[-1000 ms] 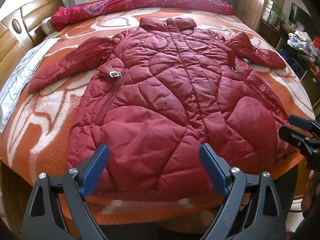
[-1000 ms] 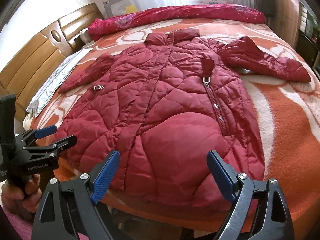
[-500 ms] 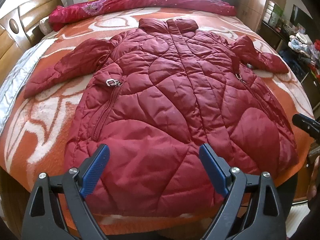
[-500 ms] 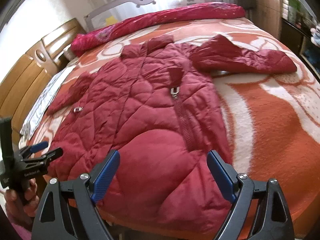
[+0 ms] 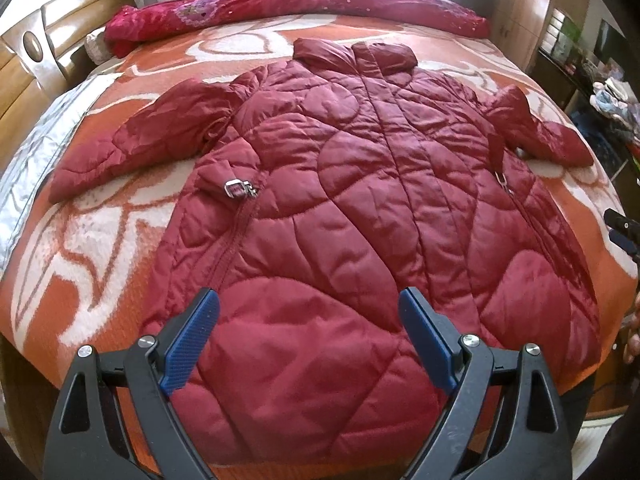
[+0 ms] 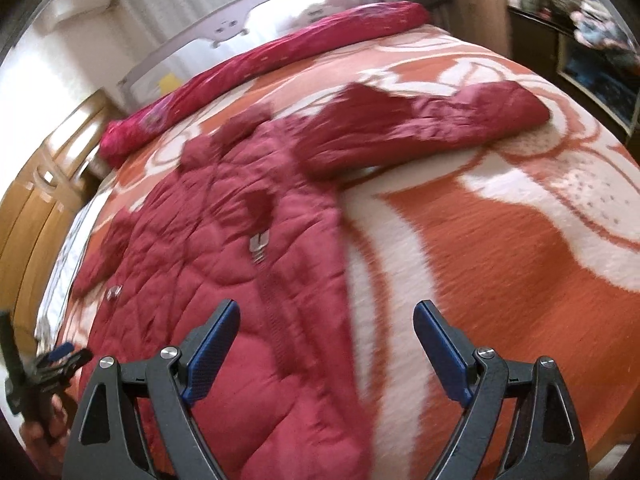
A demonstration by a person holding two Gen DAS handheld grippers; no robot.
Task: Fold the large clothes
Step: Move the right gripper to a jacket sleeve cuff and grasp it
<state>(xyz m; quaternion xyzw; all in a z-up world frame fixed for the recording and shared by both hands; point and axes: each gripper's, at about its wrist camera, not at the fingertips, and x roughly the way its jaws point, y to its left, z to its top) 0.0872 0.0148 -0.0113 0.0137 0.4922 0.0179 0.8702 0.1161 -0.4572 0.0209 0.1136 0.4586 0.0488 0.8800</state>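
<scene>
The dark red quilted puffer coat (image 5: pixel 360 220), judged soft, bulky and slippery, is best pinched at a sleeve cuff (image 6: pixel 516 108) near the bed's far edge, with the left gripper (image 5: pixel 308 340) and the right gripper (image 6: pixel 326 352) both spread and empty.

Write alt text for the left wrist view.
A dark red quilted coat lies spread flat, front up, sleeves out to both sides, on a bed with an orange and white blanket. The left hand-held gripper hangs open over the coat's hem, holding nothing.
</scene>
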